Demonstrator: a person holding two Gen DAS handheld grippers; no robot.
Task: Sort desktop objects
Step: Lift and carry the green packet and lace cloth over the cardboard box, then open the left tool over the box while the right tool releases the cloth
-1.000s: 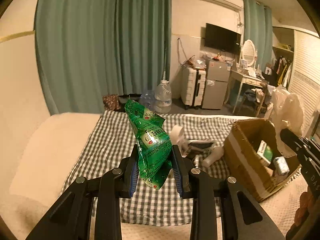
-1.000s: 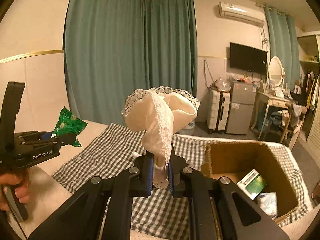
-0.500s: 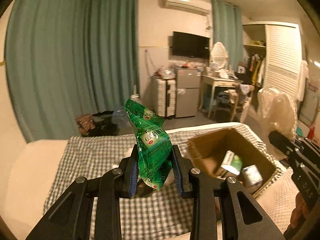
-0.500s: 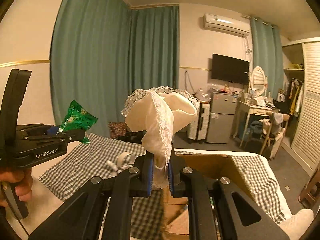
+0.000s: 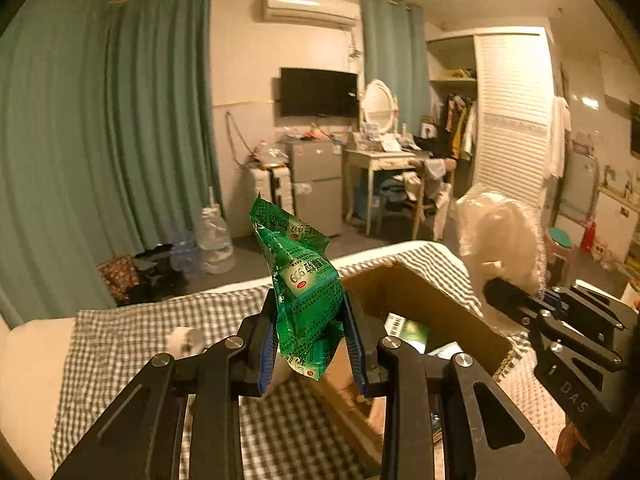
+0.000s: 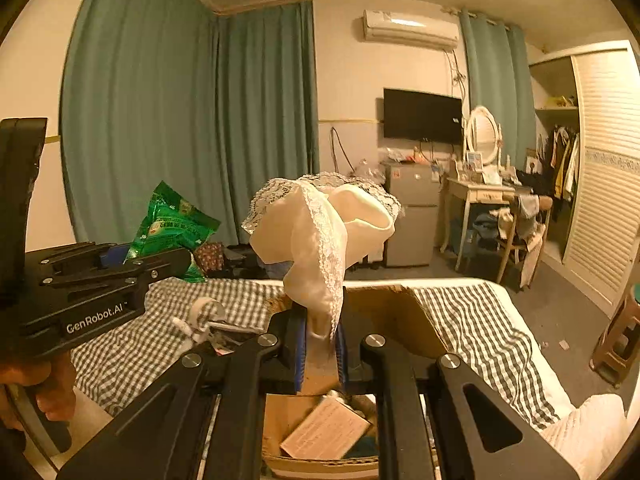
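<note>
left gripper: clamped on a green packet, held upright above the near edge of the cardboard box
right gripper: pinched a cream lace cloth, raised over the box
box: open on the checked cloth, small boxes inside
tape roll: lay left of the box

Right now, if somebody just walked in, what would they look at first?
Probably the bright green packet sticking up between the left gripper's jaws. Next, the cream lacy cloth pinched in the right gripper. Both are held above the open cardboard box on the checked blanket.
</note>
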